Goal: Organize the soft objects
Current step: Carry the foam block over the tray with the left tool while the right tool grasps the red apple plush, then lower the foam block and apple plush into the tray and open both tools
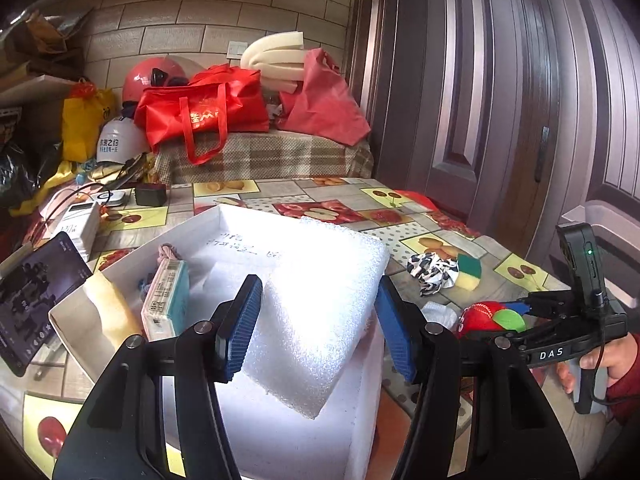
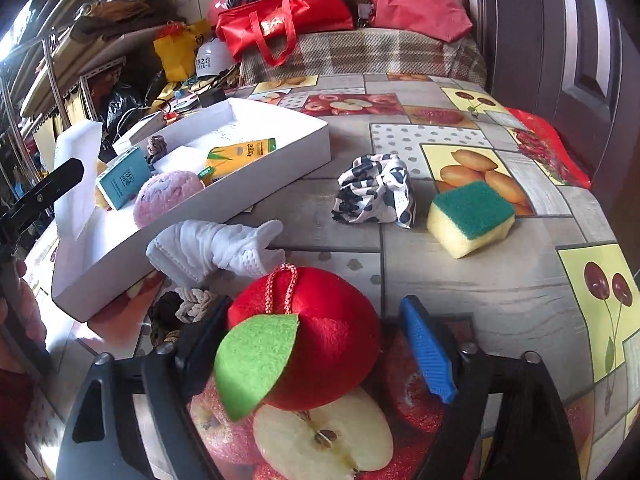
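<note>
The left gripper (image 1: 318,320) is clamped on a white foam sheet (image 1: 320,304) above the white cardboard tray (image 2: 256,176). The right gripper (image 2: 316,354) has closed around a red plush apple with green felt leaf (image 2: 320,340); its right pad stands clear. A green-and-yellow sponge (image 2: 470,218) lies at two o'clock

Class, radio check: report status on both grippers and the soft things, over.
Left gripper shut on foam block, above white tray. Right gripper around plush apple, right pad clear. Glove, cloth, sponge still out.
</note>
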### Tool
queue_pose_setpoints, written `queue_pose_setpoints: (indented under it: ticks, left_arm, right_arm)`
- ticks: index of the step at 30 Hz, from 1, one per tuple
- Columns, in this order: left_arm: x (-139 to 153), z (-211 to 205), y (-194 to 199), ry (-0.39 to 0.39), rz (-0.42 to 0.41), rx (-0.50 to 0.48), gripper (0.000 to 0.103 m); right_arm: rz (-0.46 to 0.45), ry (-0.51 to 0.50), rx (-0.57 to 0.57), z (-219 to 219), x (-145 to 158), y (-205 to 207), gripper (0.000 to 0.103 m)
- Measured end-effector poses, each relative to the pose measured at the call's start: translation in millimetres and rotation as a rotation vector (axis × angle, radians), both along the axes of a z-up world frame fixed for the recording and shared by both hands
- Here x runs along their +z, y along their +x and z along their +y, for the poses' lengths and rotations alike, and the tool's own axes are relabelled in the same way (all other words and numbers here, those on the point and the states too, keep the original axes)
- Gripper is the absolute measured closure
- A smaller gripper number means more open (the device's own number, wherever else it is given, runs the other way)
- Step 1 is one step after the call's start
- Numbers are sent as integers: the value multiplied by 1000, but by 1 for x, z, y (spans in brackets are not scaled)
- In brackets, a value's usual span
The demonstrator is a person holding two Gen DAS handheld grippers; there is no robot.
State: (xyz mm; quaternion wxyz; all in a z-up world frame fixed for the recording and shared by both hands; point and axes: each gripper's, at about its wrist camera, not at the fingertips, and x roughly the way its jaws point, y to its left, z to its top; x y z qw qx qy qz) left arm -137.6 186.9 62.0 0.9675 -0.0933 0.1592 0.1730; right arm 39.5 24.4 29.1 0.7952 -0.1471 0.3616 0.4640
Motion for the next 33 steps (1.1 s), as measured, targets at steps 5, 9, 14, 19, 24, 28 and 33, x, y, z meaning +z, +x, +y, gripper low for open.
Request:
queue_pose_setpoints:
  ticks: [5, 9, 14, 19, 24, 28, 33]
  left_arm:
    - [1, 2, -5, 45, -12, 46, 45]
    - [-2, 10, -7, 52, -1, 98, 45]
    - [-4, 7, -8, 77, -1, 128, 45]
    - [-4, 2, -7, 107, 6, 131, 45]
    - [-4, 3, -7, 95, 7, 135, 45]
    - [-4, 6, -7, 87, 8, 138, 45]
    - [-3, 11, -7, 79, 4, 157, 45]
  right_arm:
    - [-27, 178, -132, -38, 17, 3, 42]
    - [-138, 381, -253, -81, 40, -9, 42]
    - [-205, 432, -285, -86, 50, -18, 42]
    - [-202, 421, -253, -72, 51, -25, 41]
    - [-220, 403, -215, -59, 50, -36, 41]
    - [-226, 385, -190, -47, 49, -43, 41]
    - [-234, 368, -152, -33, 47, -55, 41]
